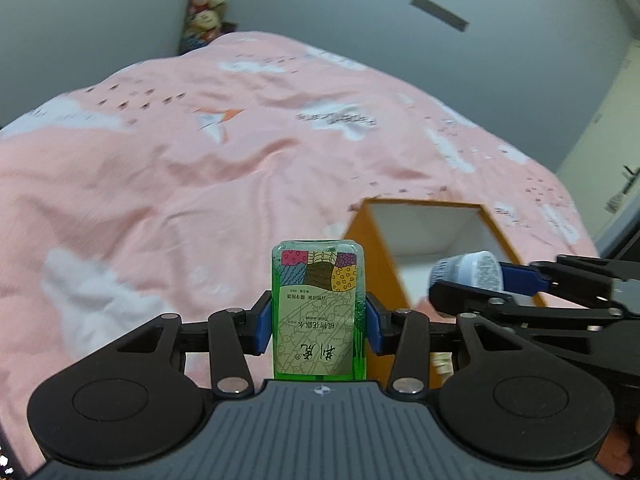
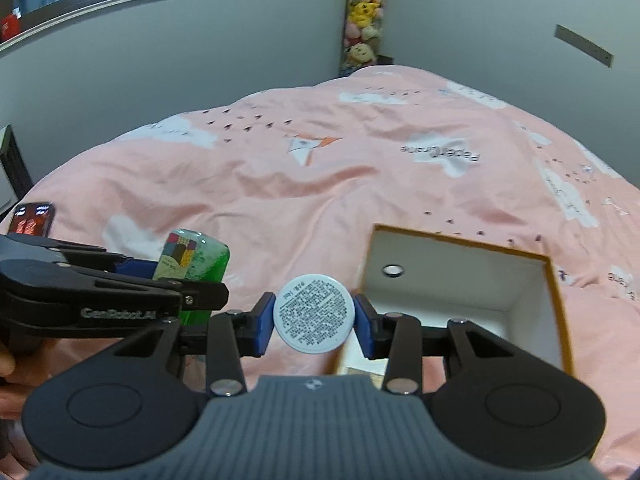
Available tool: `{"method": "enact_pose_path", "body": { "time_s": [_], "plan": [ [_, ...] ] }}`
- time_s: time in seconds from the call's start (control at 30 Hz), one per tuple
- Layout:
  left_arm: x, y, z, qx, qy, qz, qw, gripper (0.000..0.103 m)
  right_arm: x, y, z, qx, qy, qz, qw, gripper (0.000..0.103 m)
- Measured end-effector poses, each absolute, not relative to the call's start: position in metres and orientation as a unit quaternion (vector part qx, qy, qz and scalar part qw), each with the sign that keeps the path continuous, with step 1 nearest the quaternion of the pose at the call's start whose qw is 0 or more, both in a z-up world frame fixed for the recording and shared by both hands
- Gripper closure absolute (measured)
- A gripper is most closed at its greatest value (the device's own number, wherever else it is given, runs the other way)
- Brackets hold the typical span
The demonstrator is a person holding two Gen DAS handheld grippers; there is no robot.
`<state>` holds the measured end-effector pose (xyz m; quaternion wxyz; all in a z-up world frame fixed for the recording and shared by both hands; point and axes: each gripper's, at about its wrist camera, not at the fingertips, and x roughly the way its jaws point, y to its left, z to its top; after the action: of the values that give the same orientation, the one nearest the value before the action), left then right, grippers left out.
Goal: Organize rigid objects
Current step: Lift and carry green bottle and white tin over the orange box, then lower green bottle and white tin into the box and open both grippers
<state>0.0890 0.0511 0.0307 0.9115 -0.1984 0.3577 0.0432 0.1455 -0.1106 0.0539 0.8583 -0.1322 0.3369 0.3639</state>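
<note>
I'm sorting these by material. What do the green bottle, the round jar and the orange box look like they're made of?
Green bottle: likely clear plastic or glass; glossy, with green liquid showing through around a paper-like label.
Round jar: probably plastic; its smooth white bottom carries printed text.
Orange box: looks like cardboard; matte, thin straight walls, white inside.

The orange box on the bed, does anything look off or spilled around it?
Nothing stands out. The orange box sits open and upright on the pink bedspread, nothing spilled around it.
</note>
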Motion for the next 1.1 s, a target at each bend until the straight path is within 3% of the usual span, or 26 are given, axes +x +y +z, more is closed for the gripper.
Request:
{"method": "enact_pose_path", "body": {
  "time_s": [0.5,1.1],
  "plan": [
    [0.144,-0.017,0.056,-0.164,0.336,-0.061,0.925,0.052,0.177,-0.178,0.069,-0.15,0.331,0.283,0.888,0.062],
    [0.241,-0.078,-0.002,-0.153,0.42,-0.138,0.884,0.052,0.25,-0.216,0.001,-0.241,0.38,0.265,0.853,0.062]
  ]
}}
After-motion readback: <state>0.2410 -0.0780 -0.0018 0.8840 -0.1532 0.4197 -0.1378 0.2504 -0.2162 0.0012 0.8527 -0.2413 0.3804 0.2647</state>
